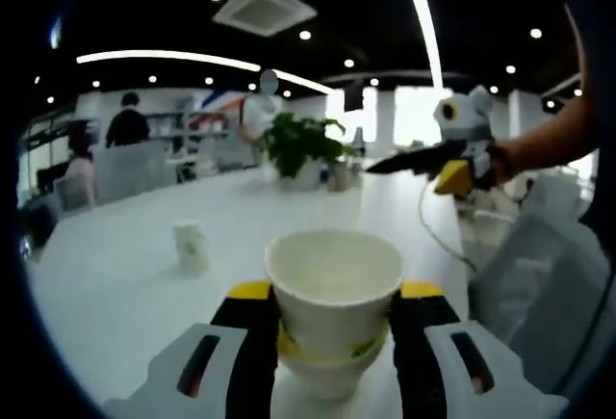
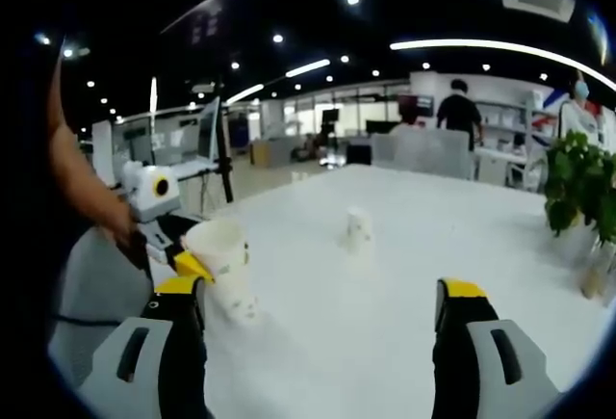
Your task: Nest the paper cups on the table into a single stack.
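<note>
In the left gripper view a white paper cup (image 1: 333, 284) stands upright between the jaws of the left tool (image 1: 335, 327), mouth open to the camera. A second rim shows just under it, so it seems to sit nested in another cup, though the lower one is mostly hidden. The black jaws with yellow tips press against its sides, so the tool is closed on the cup. In the right gripper view the same cup (image 2: 225, 267) shows at the left, tilted, held by the left tool (image 2: 192, 263) with a person's hand (image 2: 120, 226) behind it.

Another paper cup (image 1: 191, 246) stands alone on the white counter (image 1: 115, 284), well apart from the held one, to the left in the left gripper view. In the right gripper view that cup (image 2: 358, 229) stands near the middle of the counter (image 2: 385, 342).

The right tool (image 2: 322, 318) has its jaws spread wide with nothing between them, above the bare counter. In the left gripper view it (image 1: 385, 165) appears at the right, held up by a hand (image 1: 500, 161).

A potted plant (image 1: 300, 144) stands farther back on the counter; it (image 2: 577, 188) sits at the right edge of the right gripper view. People stand in the office behind.
</note>
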### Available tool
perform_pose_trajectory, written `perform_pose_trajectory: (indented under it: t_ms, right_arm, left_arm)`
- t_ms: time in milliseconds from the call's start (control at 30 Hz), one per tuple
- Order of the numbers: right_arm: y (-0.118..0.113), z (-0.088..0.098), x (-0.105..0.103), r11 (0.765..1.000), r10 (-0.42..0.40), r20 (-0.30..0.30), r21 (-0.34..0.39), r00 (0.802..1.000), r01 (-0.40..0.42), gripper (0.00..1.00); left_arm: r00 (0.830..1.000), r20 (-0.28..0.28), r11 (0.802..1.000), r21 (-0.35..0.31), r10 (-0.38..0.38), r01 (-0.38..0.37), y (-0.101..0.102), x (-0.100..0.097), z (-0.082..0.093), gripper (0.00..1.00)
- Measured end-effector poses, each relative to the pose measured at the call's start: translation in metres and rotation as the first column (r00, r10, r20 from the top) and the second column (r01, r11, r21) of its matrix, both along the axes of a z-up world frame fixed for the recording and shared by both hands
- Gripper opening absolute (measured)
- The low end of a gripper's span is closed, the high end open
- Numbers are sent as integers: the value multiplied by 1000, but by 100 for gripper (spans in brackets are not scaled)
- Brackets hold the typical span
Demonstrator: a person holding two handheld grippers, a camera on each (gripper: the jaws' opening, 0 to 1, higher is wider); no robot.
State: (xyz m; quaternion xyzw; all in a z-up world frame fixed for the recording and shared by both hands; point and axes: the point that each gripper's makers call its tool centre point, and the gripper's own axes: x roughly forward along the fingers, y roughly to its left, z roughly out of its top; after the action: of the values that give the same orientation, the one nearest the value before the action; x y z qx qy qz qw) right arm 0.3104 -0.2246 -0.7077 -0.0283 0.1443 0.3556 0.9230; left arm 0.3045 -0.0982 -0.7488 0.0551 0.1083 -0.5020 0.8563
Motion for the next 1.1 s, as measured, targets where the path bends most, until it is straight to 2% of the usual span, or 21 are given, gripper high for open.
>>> perform_pose_trajectory:
  t_ms: [100,133,233,300,533,600,700,800,900,967,1100]
  right_arm:
    - [2,0,-1,1000,4,0,1,1000,-4,98]
    - [2,0,-1,1000,5,0,1,1000,-5,98]
    - [3,0,0,1000,7,2,4,1000,-7,98]
    - [4,1,1,1000,9,4,4,1000,-9,98]
    - [3,5,6,1000,16,19,-1,1000,-16,98]
    - [3,6,8,1000,18,23,-5,1000,-18,98]
    - [5,7,10,1000,25,28,-8,999,-25,99]
    - [7,4,12,999,36,33,-18,999,-35,100]
    - [7,-1,15,999,42,25,-20,999,-41,100]
    - [7,-3,17,999,48,25,-20,999,-47,100]
    - [5,-6,22,998,52,32,-23,998,-52,100]
  left_arm:
    - [1000,-19,1000,-6,-7,7,-3,-3,1,47]
    - [1000,-18,1000,-2,-6,6,-3,-3,1,52]
    - [998,-59,1000,2,16,-16,-1,-1,1,70]
    - [997,-75,1000,-2,26,-26,2,2,2,78]
    - [994,-67,994,-58,85,-89,26,20,26,90]
    - [992,-69,991,-77,101,-106,39,27,36,93]
    - [989,-66,987,-74,135,-139,58,36,41,98]
    - [982,-62,982,-55,179,-183,80,48,39,98]
    - [974,-45,975,9,224,-224,107,58,31,98]
    - [964,-62,966,29,259,-257,123,63,27,98]
    - [954,-36,955,41,296,-295,145,68,31,98]
